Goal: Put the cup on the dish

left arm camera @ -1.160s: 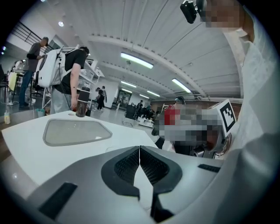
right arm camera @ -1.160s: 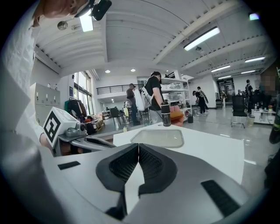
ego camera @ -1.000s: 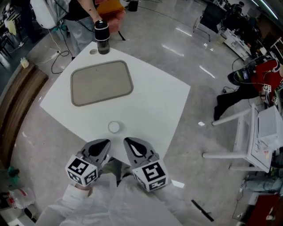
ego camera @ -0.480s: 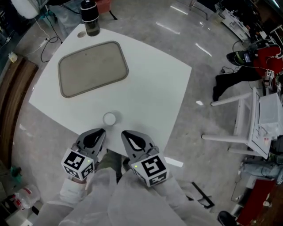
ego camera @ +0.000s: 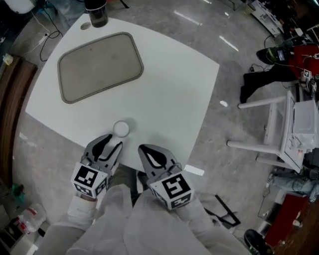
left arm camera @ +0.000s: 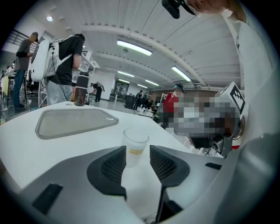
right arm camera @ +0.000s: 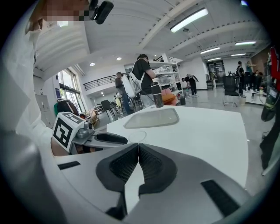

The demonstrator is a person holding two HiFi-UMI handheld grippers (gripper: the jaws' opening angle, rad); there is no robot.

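Note:
A small clear plastic cup (ego camera: 120,128) stands upright on the white table (ego camera: 169,89) near its front edge. The dish, a grey-beige rounded tray (ego camera: 98,65), lies empty at the table's far left. My left gripper (ego camera: 111,143) sits just behind the cup. In the left gripper view its jaws are opening, and the cup (left arm camera: 135,145) stands at the mouth of the gap with no pad touching it. My right gripper (ego camera: 148,154) rests to the right of it at the table's edge. In the right gripper view that gripper (right arm camera: 138,151) is shut on nothing.
A dark bottle (ego camera: 96,12) stands at the table's far corner beyond the tray, beside a round hole in the tabletop. People stand past that corner (left arm camera: 65,61). A white folding frame (ego camera: 271,129) and cluttered floor lie off to the right.
The left gripper's jaws have parted, and its tips have come closer to the cup. The head view has shifted, so the table sits higher in the picture. The right gripper stays shut.

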